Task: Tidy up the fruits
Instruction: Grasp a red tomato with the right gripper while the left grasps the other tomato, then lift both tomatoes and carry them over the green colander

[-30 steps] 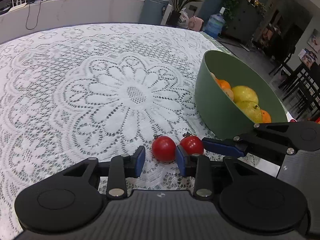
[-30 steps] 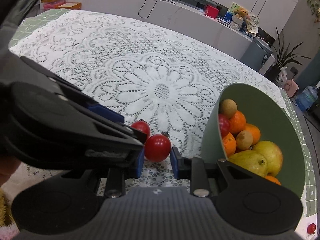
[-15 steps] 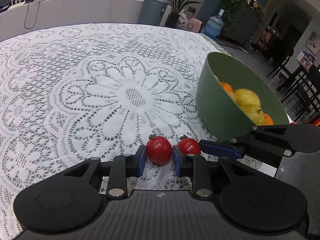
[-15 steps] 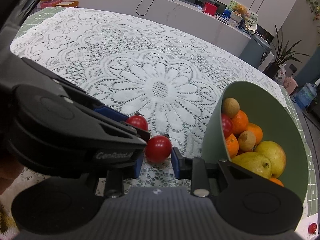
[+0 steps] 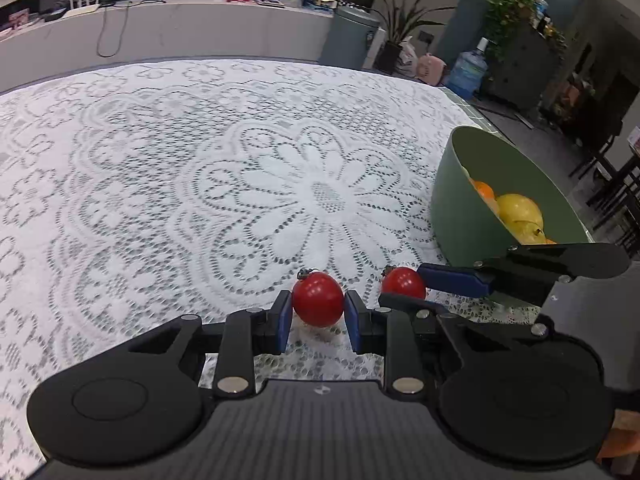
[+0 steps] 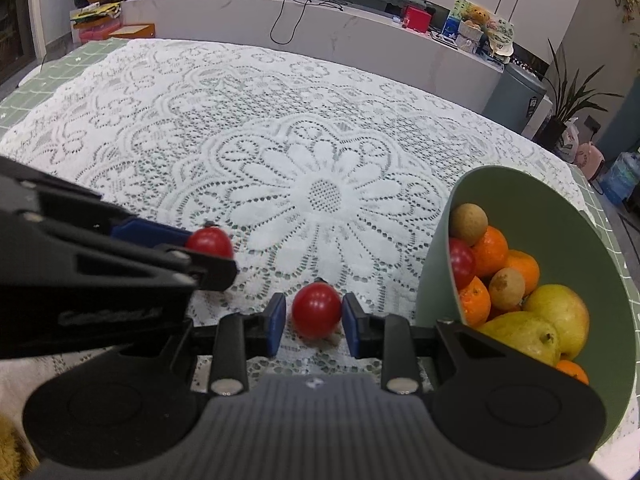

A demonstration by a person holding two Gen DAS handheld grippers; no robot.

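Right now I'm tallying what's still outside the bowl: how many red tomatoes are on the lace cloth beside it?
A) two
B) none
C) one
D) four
A: one tomato sits between the left gripper pads, and a second tomato in the right gripper, both outside the green bowl.

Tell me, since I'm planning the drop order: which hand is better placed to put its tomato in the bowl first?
Right: its gripper holds its tomato right beside the green bowl; the left gripper sits farther away.

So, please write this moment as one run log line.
left gripper: shut on left tomato | right gripper: shut on right tomato
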